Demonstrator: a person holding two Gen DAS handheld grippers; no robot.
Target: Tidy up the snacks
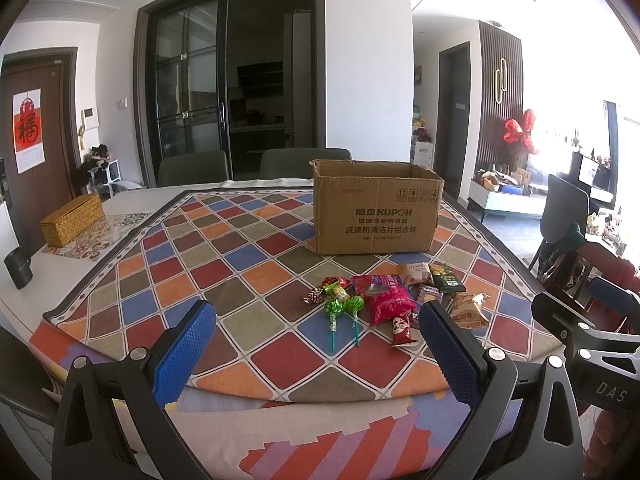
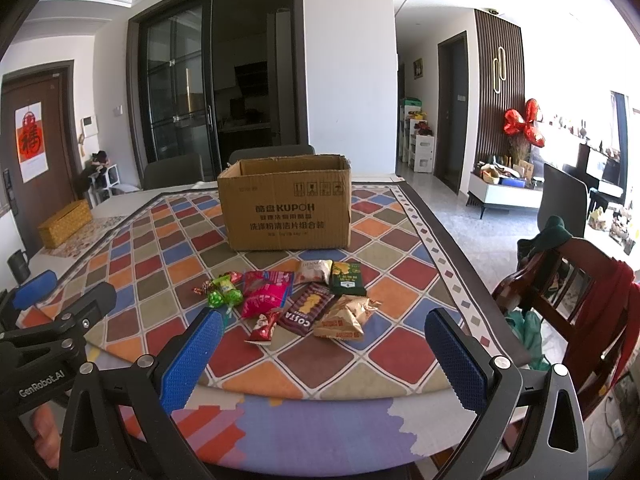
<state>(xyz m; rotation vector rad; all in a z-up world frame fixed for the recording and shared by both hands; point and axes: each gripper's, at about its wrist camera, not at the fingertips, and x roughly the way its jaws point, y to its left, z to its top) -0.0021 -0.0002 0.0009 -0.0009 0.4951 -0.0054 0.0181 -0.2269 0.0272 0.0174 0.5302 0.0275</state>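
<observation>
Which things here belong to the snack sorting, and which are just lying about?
For the job: cardboard box, open; green lollipops; pink packet; COSTA biscuit pack; dark green packet; tan wrapped snack.
Lying about: woven box; black mug; wooden chair.

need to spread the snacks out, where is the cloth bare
Bare: the checked cloth left of the cardboard box, up to the woven box, and the strip before the snack pile. Crowded between pile and box.

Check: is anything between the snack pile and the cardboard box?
Nothing visible. Only bare tablecloth lies between the snack pile and the open-topped cardboard box behind it.
</observation>
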